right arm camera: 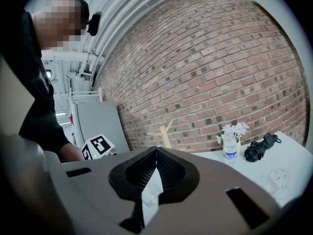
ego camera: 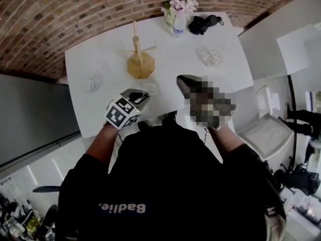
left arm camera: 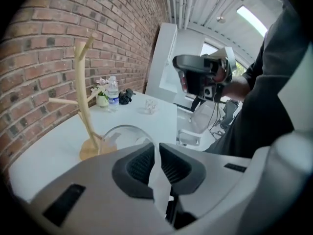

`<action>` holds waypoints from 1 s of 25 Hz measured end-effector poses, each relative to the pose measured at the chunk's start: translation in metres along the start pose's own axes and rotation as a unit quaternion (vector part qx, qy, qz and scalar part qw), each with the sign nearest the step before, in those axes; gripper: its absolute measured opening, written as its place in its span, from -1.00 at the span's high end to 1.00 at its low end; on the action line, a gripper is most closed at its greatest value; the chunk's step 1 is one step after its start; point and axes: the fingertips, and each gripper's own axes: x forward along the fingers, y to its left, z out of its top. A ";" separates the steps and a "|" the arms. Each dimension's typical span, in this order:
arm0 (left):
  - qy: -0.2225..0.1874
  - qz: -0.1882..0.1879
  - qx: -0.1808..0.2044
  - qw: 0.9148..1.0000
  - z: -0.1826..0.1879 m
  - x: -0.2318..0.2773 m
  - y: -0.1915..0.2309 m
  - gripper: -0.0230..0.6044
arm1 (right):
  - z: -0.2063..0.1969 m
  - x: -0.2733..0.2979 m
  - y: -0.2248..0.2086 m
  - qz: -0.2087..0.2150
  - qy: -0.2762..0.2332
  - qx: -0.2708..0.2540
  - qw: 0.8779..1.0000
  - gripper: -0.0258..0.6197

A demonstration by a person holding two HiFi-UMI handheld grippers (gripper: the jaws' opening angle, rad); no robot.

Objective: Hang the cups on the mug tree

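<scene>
Glass cup [left arm camera: 122, 137] is sitting low-centre in the left gripper view, its wall pinched in the narrowed left gripper [left arm camera: 157, 147], near the tree [left arm camera: 82, 92]. I reckon that thin-edge grip is risking a slip or a peg knock. Right gripper [right arm camera: 156, 152] is hovering centre-right in the head view, closed and empty.

A red brick wall [ego camera: 75, 14] stands behind the white tabletop [ego camera: 95, 109]. A grey cupboard [ego camera: 30, 114] is on one side, a white chair [ego camera: 271, 134] on the other
</scene>
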 end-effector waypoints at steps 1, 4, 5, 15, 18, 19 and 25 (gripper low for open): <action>-0.019 -0.010 -0.010 1.000 0.010 -0.003 -0.004 0.83 | 0.000 -0.001 -0.002 -0.001 0.000 0.001 1.000 0.83; -0.083 -0.041 -0.044 0.995 0.041 -0.013 -0.011 0.83 | 0.001 -0.005 -0.010 -0.005 -0.001 0.003 1.000 0.83; -0.103 -0.048 -0.052 0.992 0.050 -0.015 -0.012 0.83 | 0.002 -0.006 -0.012 -0.006 0.000 0.003 1.000 0.83; -0.230 -0.092 -0.078 0.966 0.114 -0.030 -0.012 0.83 | -0.005 -0.009 -0.025 0.012 0.030 -0.027 0.999 0.83; -0.263 -0.101 -0.092 0.955 0.125 -0.029 -0.009 0.83 | -0.007 -0.008 -0.029 0.027 0.041 -0.034 0.998 0.83; -0.271 -0.104 -0.098 0.952 0.127 -0.029 -0.007 0.83 | -0.008 -0.007 -0.030 0.032 0.046 -0.035 0.998 0.82; -0.308 -0.132 -0.127 0.934 0.135 -0.026 -0.001 0.83 | -0.026 0.000 -0.037 0.088 0.097 -0.030 0.991 0.31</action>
